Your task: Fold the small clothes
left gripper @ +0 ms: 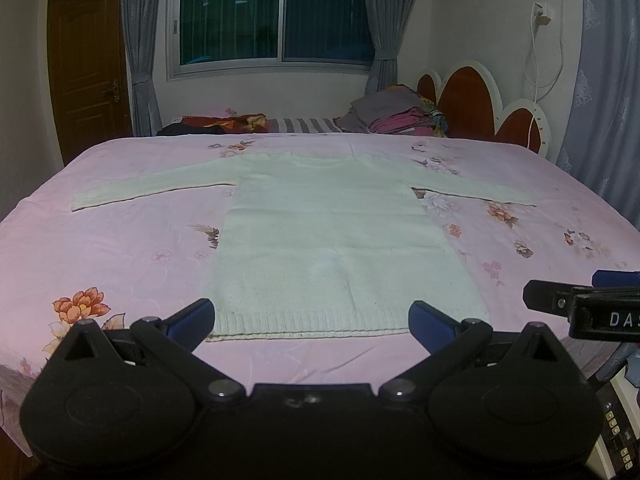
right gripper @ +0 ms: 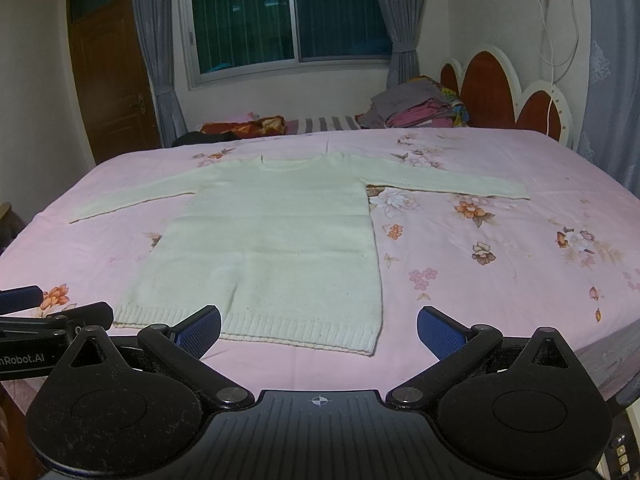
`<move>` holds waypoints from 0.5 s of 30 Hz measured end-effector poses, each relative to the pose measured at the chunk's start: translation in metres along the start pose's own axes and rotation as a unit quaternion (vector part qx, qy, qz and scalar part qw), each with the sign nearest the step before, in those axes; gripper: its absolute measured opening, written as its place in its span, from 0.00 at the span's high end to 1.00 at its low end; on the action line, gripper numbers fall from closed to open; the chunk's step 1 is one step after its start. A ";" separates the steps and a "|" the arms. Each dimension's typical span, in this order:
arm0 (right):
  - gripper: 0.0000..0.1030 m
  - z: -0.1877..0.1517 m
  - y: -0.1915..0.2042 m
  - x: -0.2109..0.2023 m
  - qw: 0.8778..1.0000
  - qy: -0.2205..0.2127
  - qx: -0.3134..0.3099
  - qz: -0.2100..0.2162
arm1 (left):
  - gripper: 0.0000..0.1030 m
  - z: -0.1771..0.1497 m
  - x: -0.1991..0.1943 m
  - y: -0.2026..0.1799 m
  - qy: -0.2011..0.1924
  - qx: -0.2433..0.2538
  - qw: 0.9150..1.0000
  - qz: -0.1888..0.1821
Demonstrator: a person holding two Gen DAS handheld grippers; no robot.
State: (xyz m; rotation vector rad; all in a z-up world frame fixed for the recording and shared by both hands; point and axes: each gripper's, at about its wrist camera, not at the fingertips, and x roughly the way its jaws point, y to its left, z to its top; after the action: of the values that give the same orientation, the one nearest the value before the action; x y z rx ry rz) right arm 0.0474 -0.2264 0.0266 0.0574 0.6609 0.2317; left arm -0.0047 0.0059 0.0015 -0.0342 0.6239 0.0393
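Lying flat ahead of both wide-open, empty hand-held grippers, left [left gripper: 311,322] and right [right gripper: 319,328], the white sweater [left gripper: 332,240] covers the bed [left gripper: 120,248]

Black tongs [left gripper: 312,320] with blue ribbed pads [left gripper: 191,322], silver pivot screws.

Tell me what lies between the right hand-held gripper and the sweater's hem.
Only bare pink floral bedsheet; the right wrist view shows it. The open right hand-held gripper hovers short of the white sweater, whose ribbed hem lies flat.
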 end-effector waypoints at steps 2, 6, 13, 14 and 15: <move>0.00 0.000 0.000 0.000 1.000 0.001 0.000 0.000 | 0.00 0.000 0.001 -0.001 0.000 0.000 1.000 0.000; 0.00 0.001 0.000 0.000 1.000 0.001 0.000 0.001 | 0.00 0.001 0.001 -0.001 0.000 0.000 1.000 0.001; 0.00 0.001 0.003 0.001 1.000 0.000 -0.003 0.002 | 0.00 -0.001 0.001 -0.004 -0.002 -0.004 1.000 0.003; 0.00 0.001 0.002 0.001 1.000 0.000 -0.003 0.002 | 0.00 -0.002 0.001 -0.004 -0.002 -0.004 1.000 0.003; 0.00 0.001 0.002 0.001 1.000 0.000 -0.003 0.002 | 0.00 -0.002 0.001 -0.004 -0.002 -0.004 1.000 0.004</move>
State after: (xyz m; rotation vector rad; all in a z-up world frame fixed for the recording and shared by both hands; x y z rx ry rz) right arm 0.0480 -0.2240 0.0269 0.0526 0.6603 0.2376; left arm -0.0048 0.0017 -0.0002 -0.0394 0.6205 0.0496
